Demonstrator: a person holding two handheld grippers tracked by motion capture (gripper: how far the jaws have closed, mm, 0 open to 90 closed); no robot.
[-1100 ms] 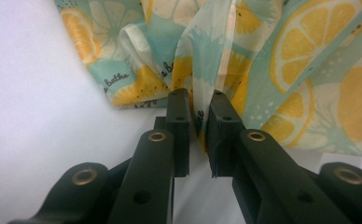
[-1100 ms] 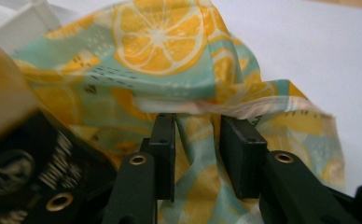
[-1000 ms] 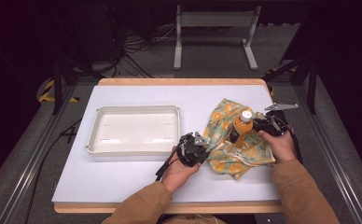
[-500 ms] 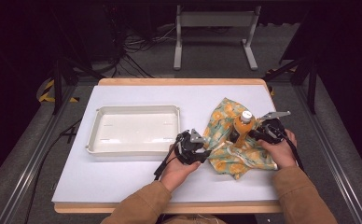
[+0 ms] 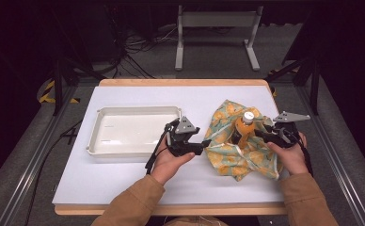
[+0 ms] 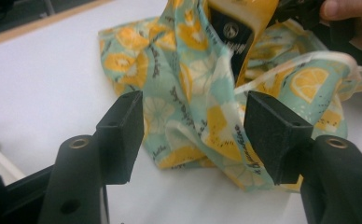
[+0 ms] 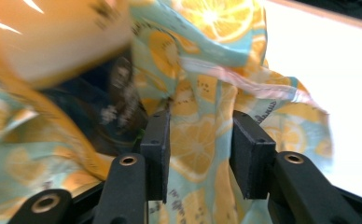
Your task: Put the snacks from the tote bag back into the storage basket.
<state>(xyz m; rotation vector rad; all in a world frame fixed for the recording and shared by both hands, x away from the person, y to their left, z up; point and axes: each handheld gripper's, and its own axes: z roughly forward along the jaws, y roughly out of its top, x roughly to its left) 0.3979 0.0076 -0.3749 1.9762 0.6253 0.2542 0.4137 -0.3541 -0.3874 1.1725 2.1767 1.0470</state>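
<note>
High view: right gripper [image 5: 260, 134], jaws narrowed on lemon-print cloth bag [image 5: 227, 155] beside orange bottle [image 5: 244, 129], is lifting; left gripper [image 5: 204, 143], jaws wide, should be pinching the opposite hem.

A soft cloth [image 5: 237, 155] printed with lemons is seen, thin and crumpled. The orange bottle [image 5: 243, 129] is made of shiny, smooth plastic. The white tray [image 5: 94, 141] looks like smooth plastic with a slight shine. The table [image 5: 124, 181] is covered in a matt white top, edged with pale wood. The jaws of the left gripper [image 6: 195, 135] are matt black plastic.
</note>
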